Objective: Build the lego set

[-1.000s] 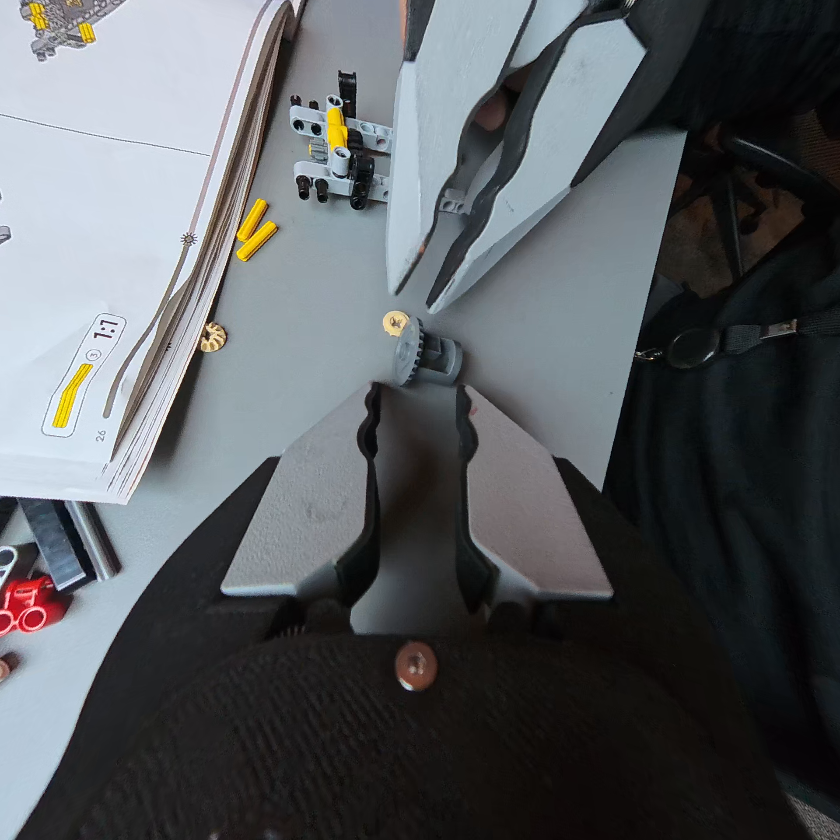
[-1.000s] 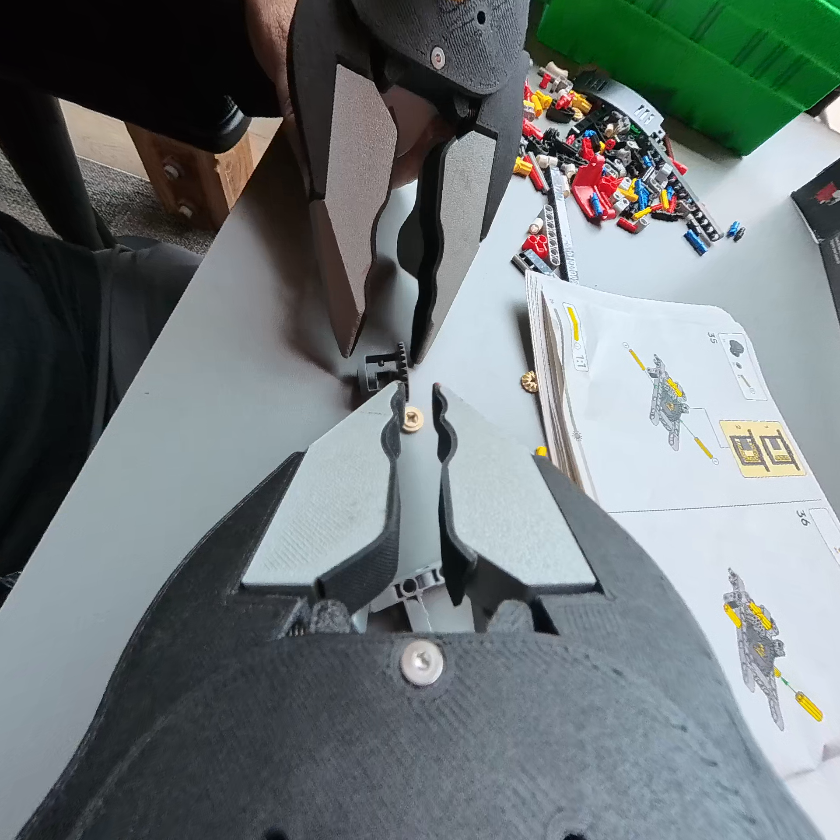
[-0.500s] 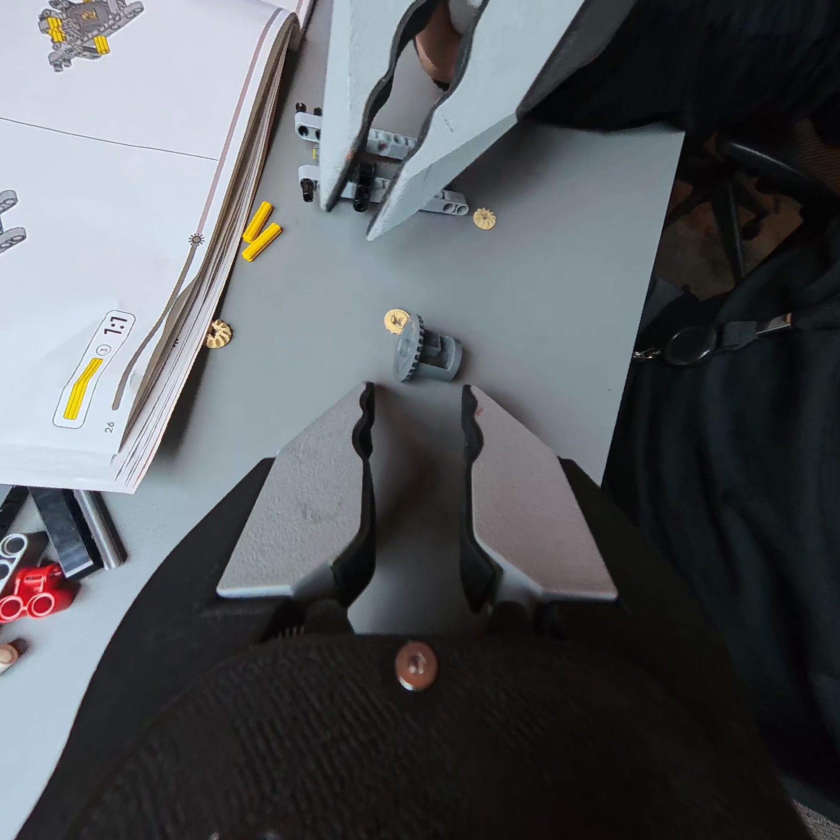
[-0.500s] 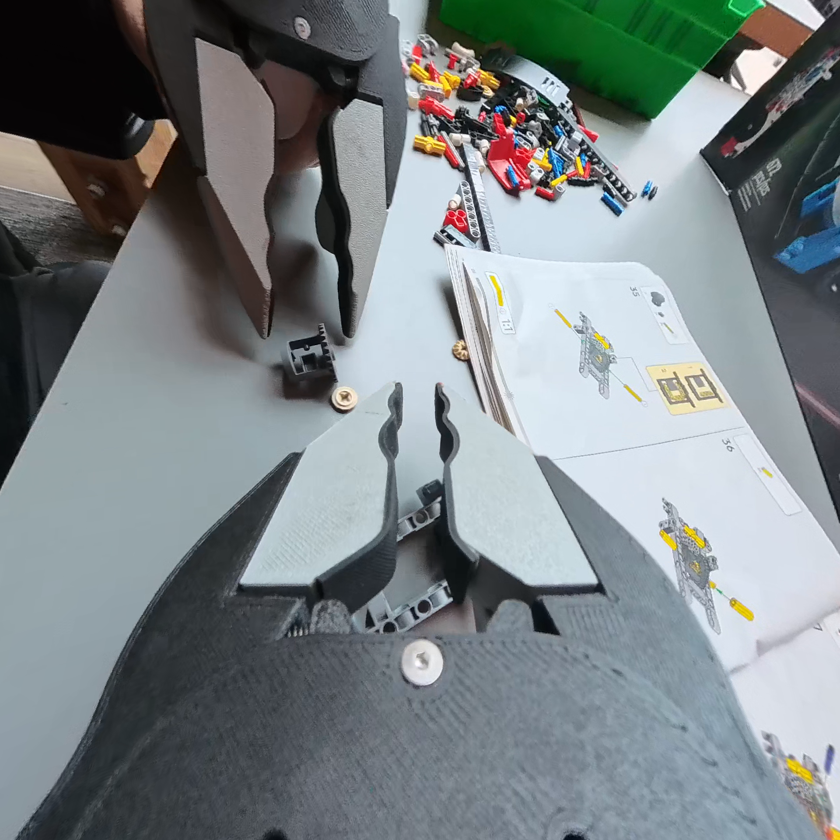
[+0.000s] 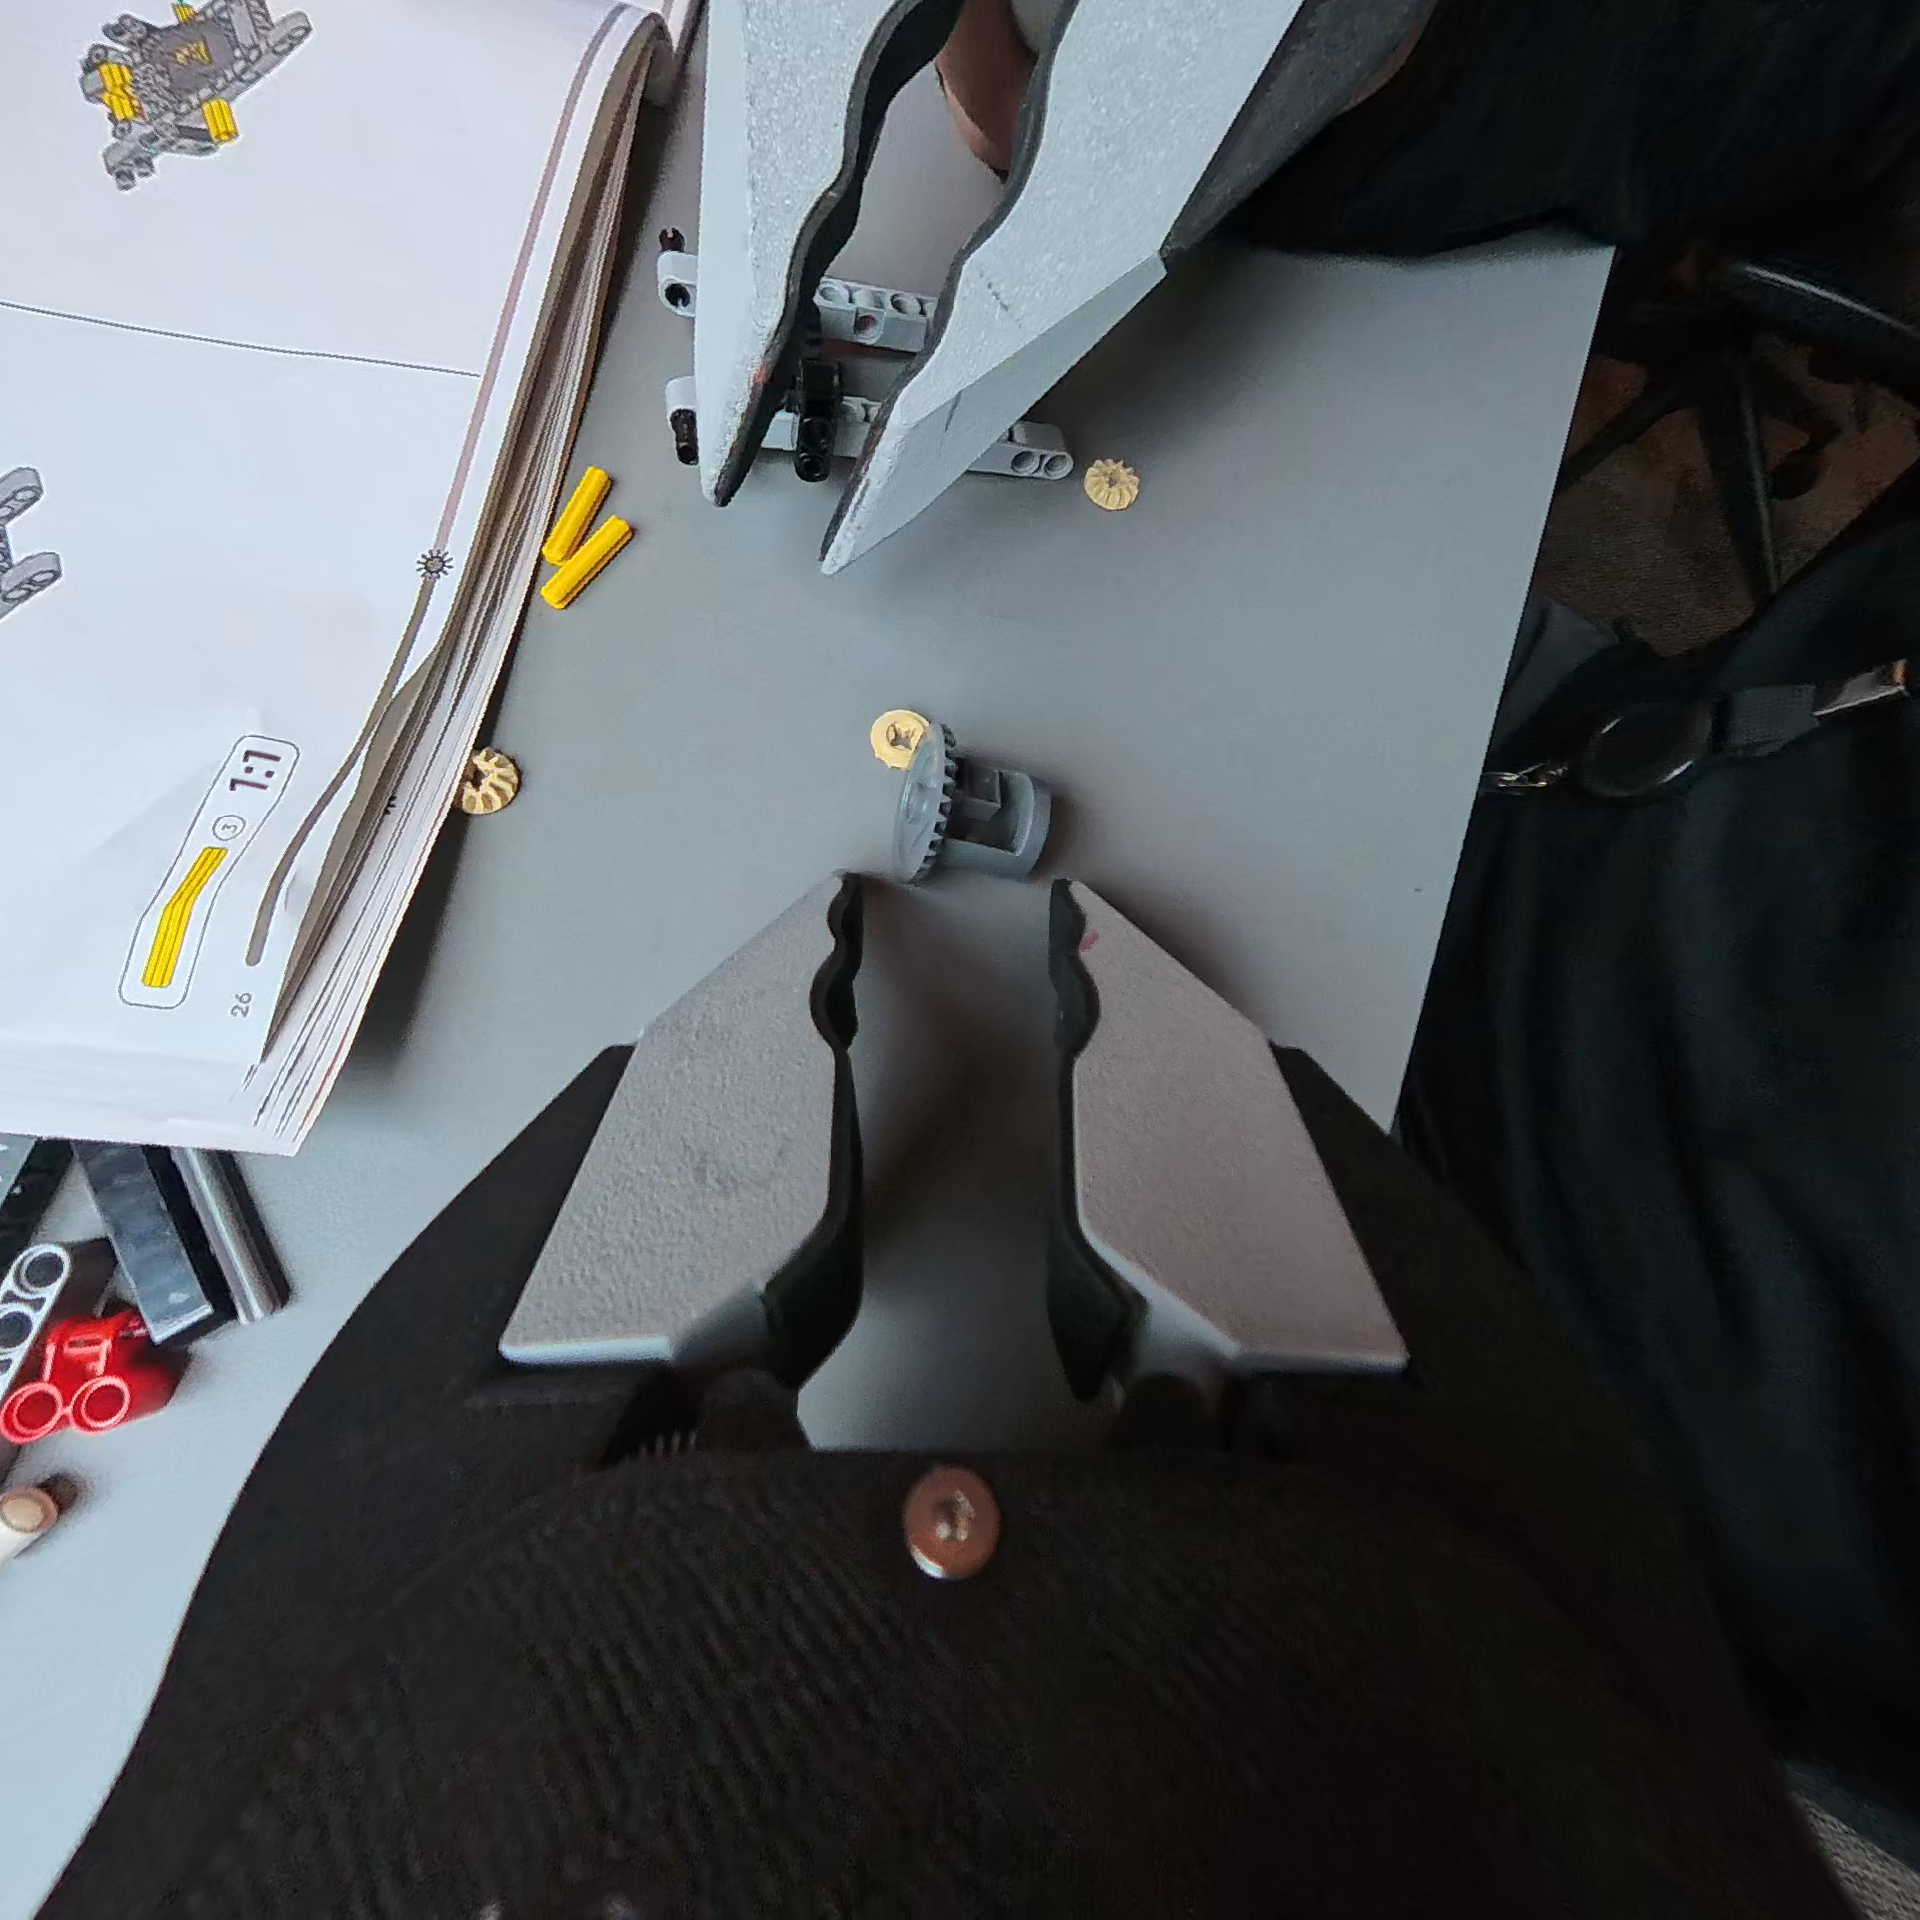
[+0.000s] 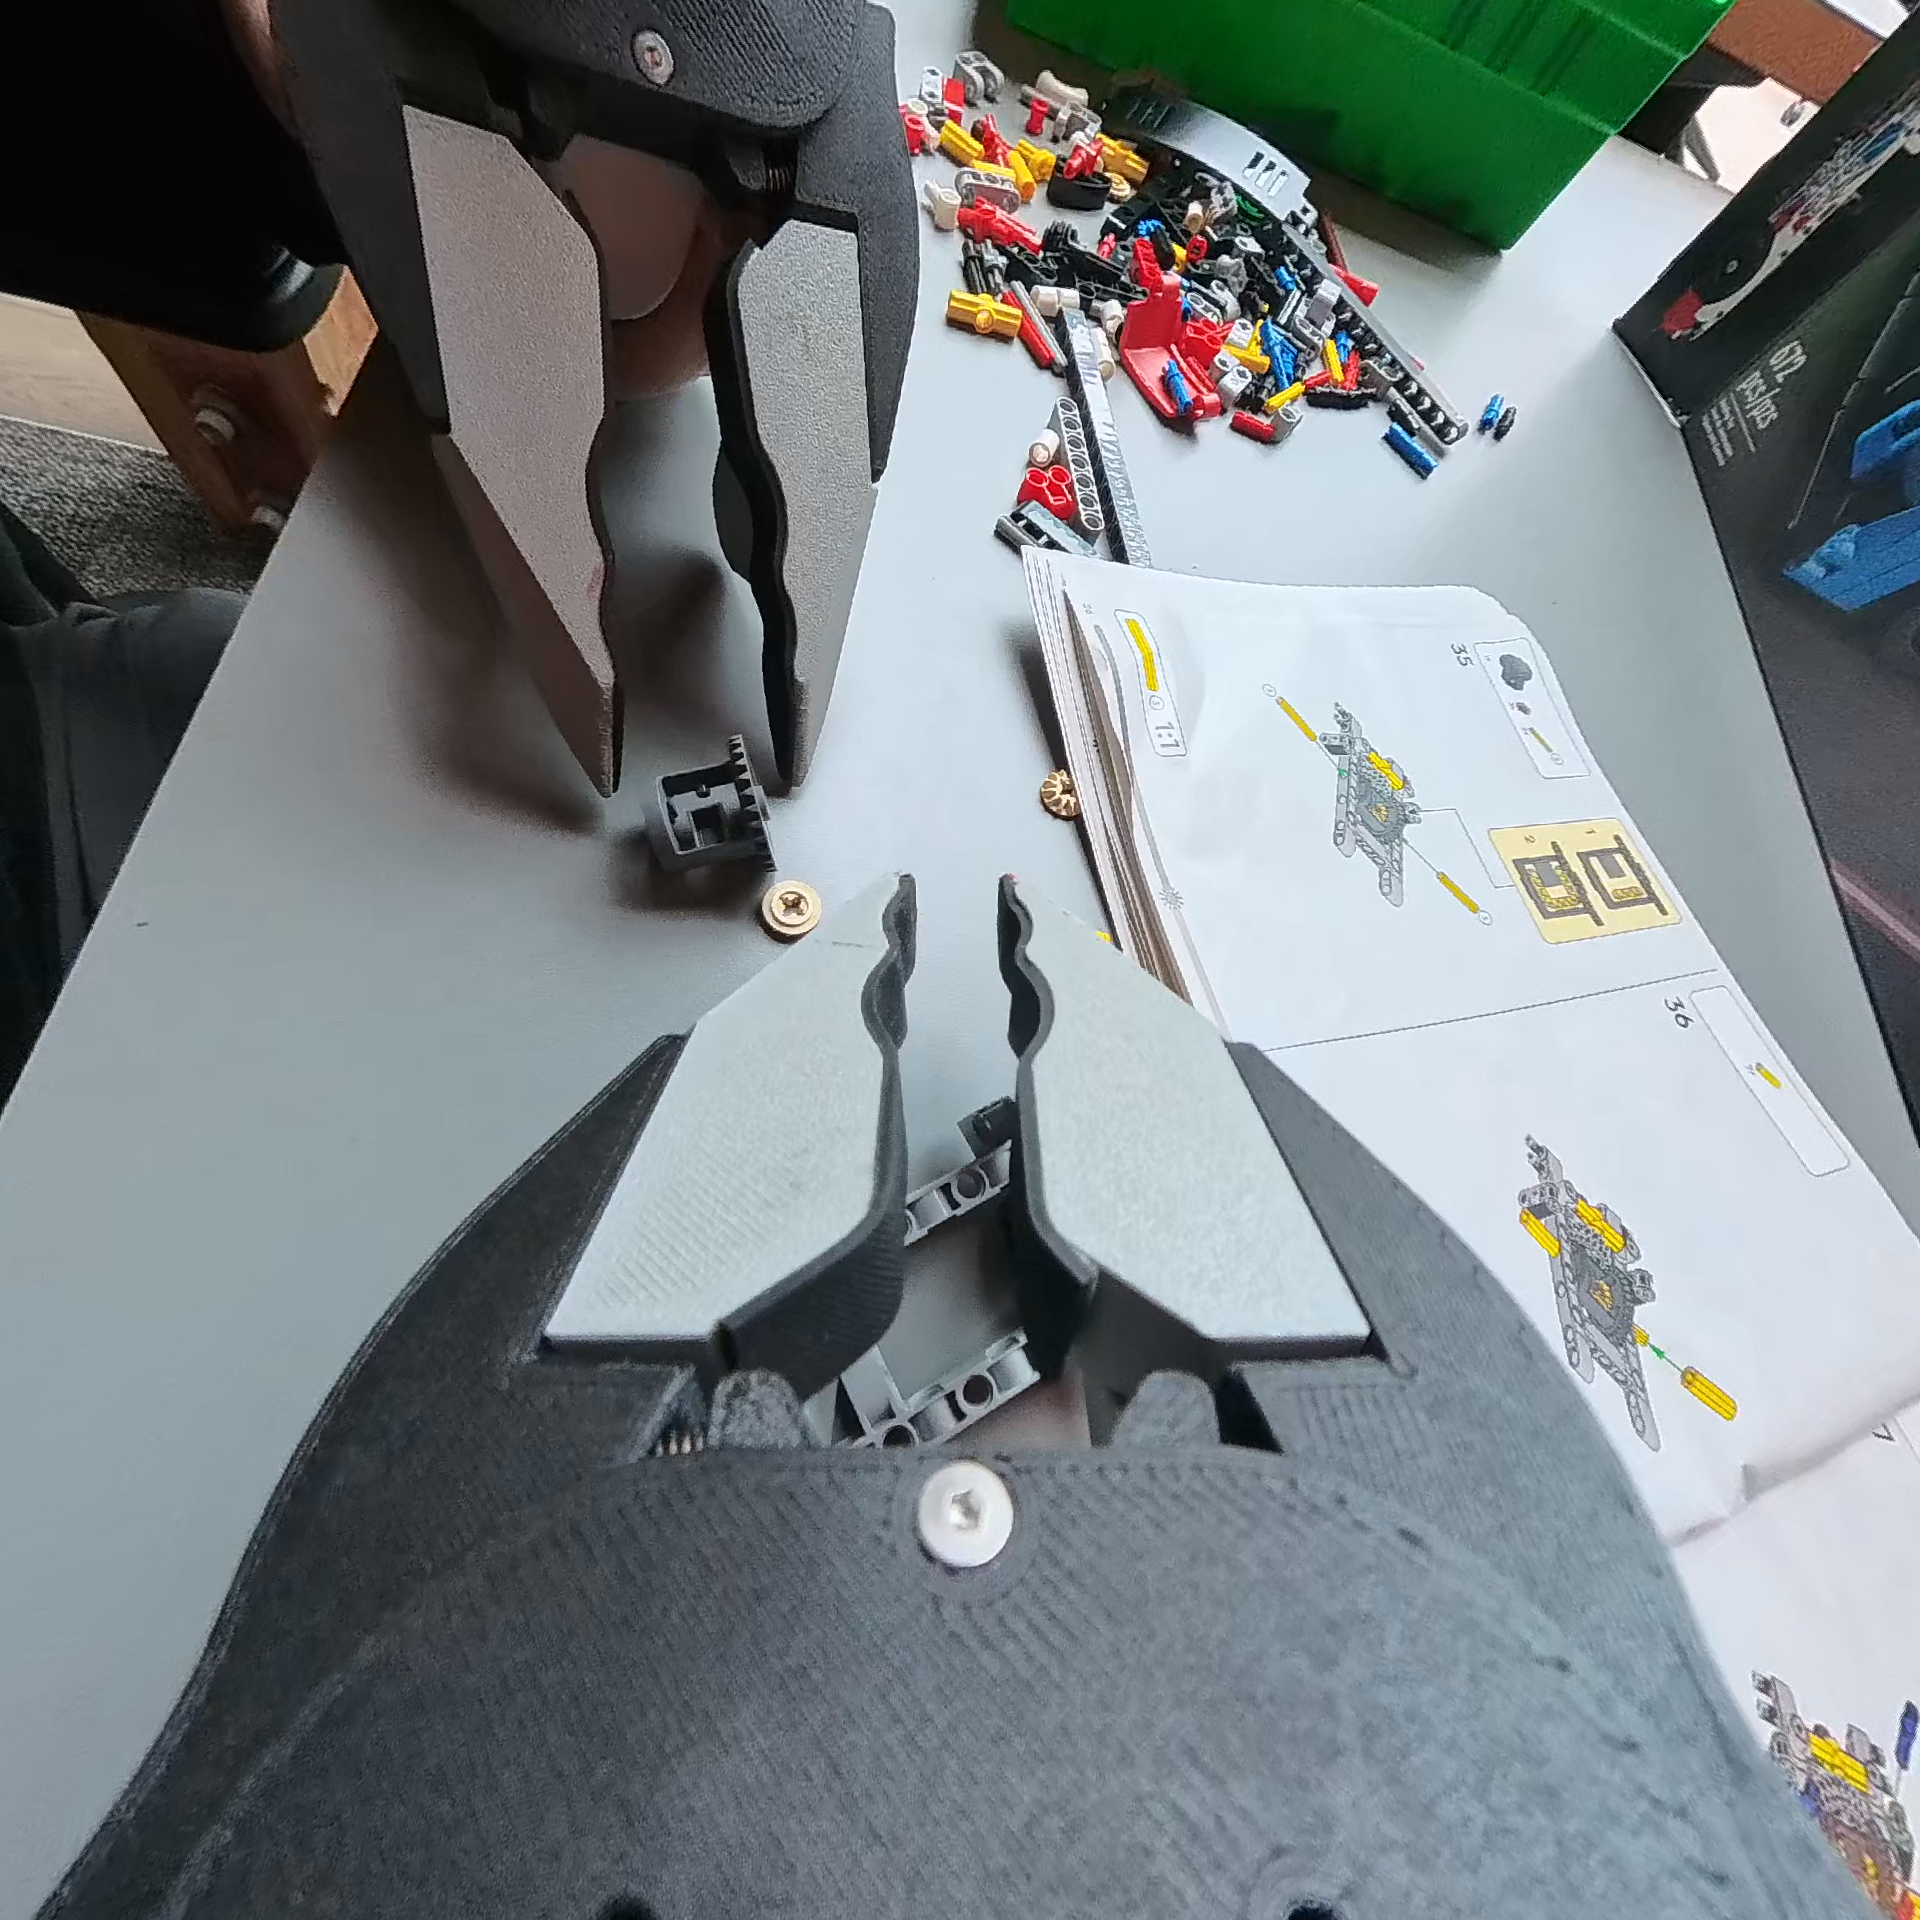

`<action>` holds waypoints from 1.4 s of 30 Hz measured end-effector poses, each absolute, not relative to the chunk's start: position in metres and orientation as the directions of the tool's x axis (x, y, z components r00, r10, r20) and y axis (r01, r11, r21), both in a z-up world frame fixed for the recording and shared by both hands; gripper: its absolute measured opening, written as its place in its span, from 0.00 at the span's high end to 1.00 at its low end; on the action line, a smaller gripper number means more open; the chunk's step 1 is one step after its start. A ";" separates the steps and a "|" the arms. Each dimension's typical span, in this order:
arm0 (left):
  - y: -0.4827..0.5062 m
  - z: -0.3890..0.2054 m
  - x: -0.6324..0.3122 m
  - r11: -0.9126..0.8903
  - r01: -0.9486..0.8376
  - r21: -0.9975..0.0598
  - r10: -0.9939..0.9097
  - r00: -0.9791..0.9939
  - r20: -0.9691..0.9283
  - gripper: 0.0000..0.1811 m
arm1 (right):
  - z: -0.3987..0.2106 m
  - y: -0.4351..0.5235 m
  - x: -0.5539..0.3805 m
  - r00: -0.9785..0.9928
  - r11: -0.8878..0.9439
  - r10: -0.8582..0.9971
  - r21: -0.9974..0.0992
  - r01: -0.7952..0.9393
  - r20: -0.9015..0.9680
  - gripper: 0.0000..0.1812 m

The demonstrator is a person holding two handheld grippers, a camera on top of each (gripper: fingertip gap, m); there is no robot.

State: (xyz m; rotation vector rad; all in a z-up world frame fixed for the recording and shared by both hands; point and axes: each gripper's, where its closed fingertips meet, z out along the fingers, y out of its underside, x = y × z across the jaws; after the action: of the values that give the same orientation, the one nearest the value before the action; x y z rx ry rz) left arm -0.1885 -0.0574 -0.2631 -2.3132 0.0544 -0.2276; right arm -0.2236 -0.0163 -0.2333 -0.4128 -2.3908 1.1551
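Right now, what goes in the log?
left tongs: open, by gear | right tongs: open, over frame | gear: on table

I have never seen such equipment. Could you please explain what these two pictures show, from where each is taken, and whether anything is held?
A person holds two handheld grippers, each carrying a camera that looks along its fingers. In the left wrist view the open left gripper points at a small grey toothed gear piece lying on the grey table. In the right wrist view the right gripper hangs open over a grey beam assembly. An open white instruction booklet, a pile of loose coloured bricks and a green bin are there. Nothing is held.
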 end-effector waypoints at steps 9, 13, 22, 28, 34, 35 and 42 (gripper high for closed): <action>-0.057 -0.264 -0.189 -0.685 0.027 -0.728 -0.096 0.987 0.126 0.84 | -0.235 -0.016 -0.224 -0.857 0.607 0.446 -0.791 0.078 0.258 0.93; -0.059 -0.264 -0.183 -0.684 0.034 -0.728 -0.093 0.987 0.133 0.84 | -0.243 -0.018 -0.220 -0.877 0.622 0.423 -0.777 0.100 0.226 0.91; -0.070 -0.264 -0.180 -0.686 0.000 -0.727 -0.108 0.989 0.102 0.82 | -0.245 -0.021 -0.215 -0.888 0.636 0.392 -0.768 0.074 0.239 0.91; -0.061 -0.252 -0.192 -0.645 0.061 -0.761 -0.100 0.981 0.164 0.74 | -0.242 -0.022 -0.215 -0.886 0.630 0.394 -0.773 0.069 0.243 0.91; -0.057 -0.258 -0.181 -0.673 0.000 -0.740 -0.151 0.979 0.137 0.75 | -0.241 -0.021 -0.216 -0.884 0.629 0.397 -0.774 0.067 0.246 0.91; -0.057 -0.259 -0.178 -0.675 0.002 -0.738 -0.154 0.977 0.144 0.75 | -0.241 -0.021 -0.216 -0.885 0.627 0.397 -0.776 0.067 0.244 0.91; -0.065 -0.258 -0.155 -0.670 0.005 -0.742 -0.181 0.969 0.170 0.77 | -0.244 -0.022 -0.214 -0.891 0.637 0.382 -0.769 0.061 0.245 0.91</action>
State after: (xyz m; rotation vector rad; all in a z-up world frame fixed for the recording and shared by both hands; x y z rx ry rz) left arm -0.1554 -0.0653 -0.2584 -2.2896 0.1230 -0.2910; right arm -0.2136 -0.0222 -0.2437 -0.3510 -2.4726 1.1410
